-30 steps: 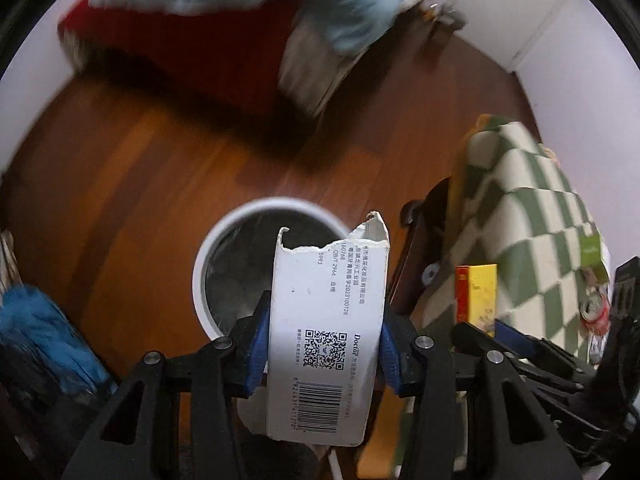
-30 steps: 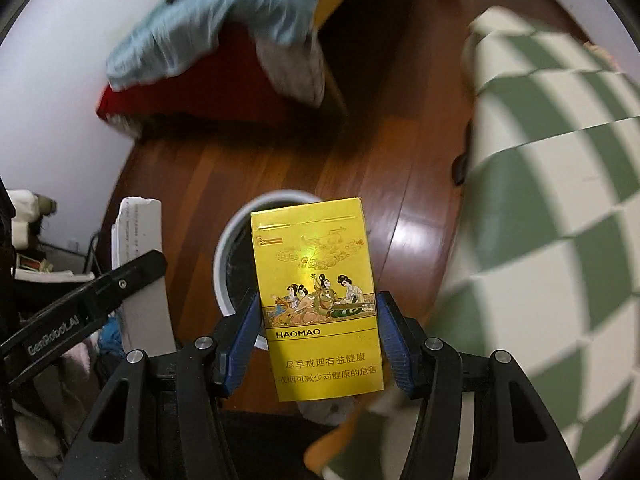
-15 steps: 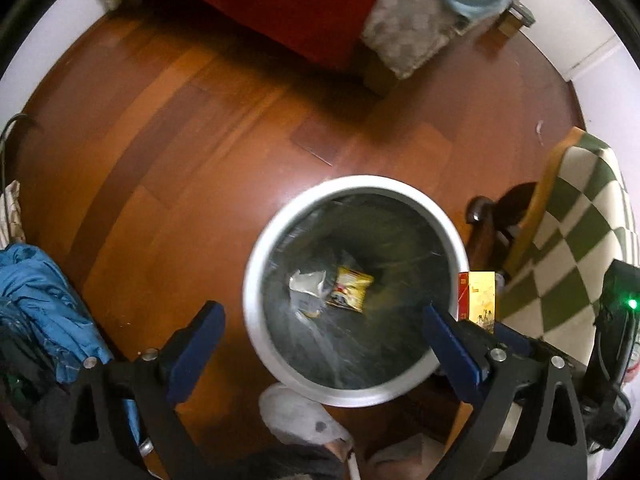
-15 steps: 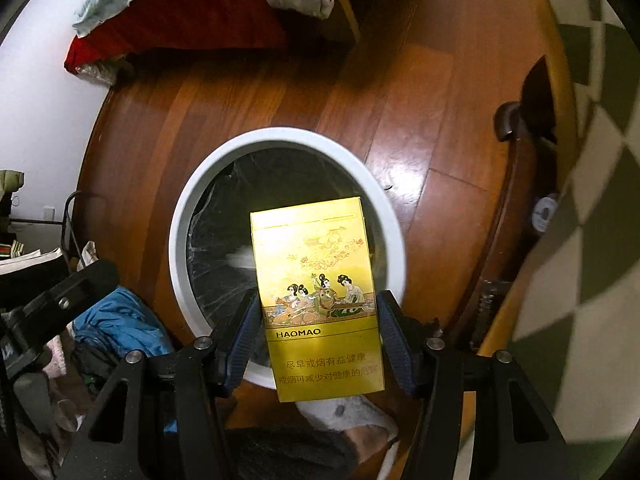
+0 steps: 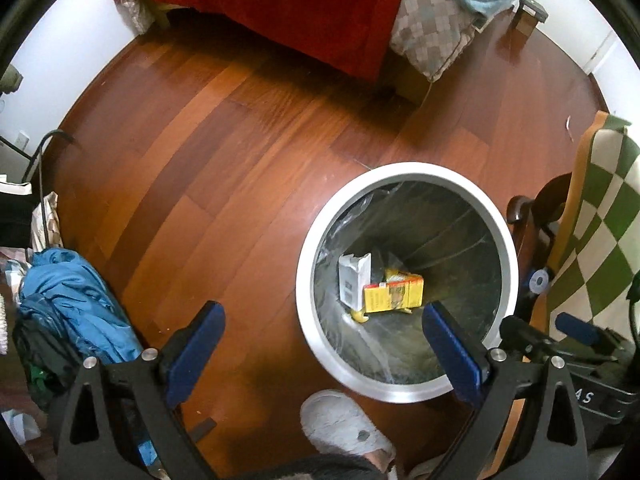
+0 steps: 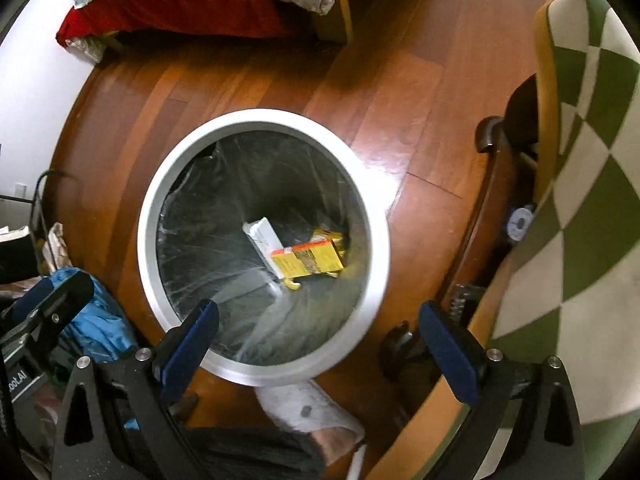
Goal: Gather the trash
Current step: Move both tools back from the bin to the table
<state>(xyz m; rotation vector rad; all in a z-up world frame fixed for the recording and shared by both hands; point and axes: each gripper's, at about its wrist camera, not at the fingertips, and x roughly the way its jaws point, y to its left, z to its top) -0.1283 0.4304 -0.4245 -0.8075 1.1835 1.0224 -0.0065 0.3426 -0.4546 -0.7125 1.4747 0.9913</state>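
Observation:
A round bin with a white rim (image 5: 306,276) (image 6: 146,236) and a clear liner stands on the wood floor. A white carton (image 5: 353,280) (image 6: 262,236) and a yellow cigarette pack (image 5: 394,293) (image 6: 310,261) lie at its bottom, touching. My left gripper (image 5: 324,340) is open and empty, above the bin's near left edge. My right gripper (image 6: 318,338) is open and empty, above the bin's near right edge. The right gripper's finger (image 5: 576,328) shows at the left wrist view's right edge, and the left gripper's finger (image 6: 52,300) at the right wrist view's left edge.
A bed with a red cover (image 5: 288,4) stands at the back. A chair with a green checked cloth (image 5: 600,224) (image 6: 592,160) is right of the bin. Blue clothing (image 5: 72,296) is piled at the left. A grey slipper (image 5: 340,424) is just below the bin.
My left gripper opened and dropped the white carton into the bin; then my right gripper opened and dropped the yellow pack in. Both views swung down over the bin.

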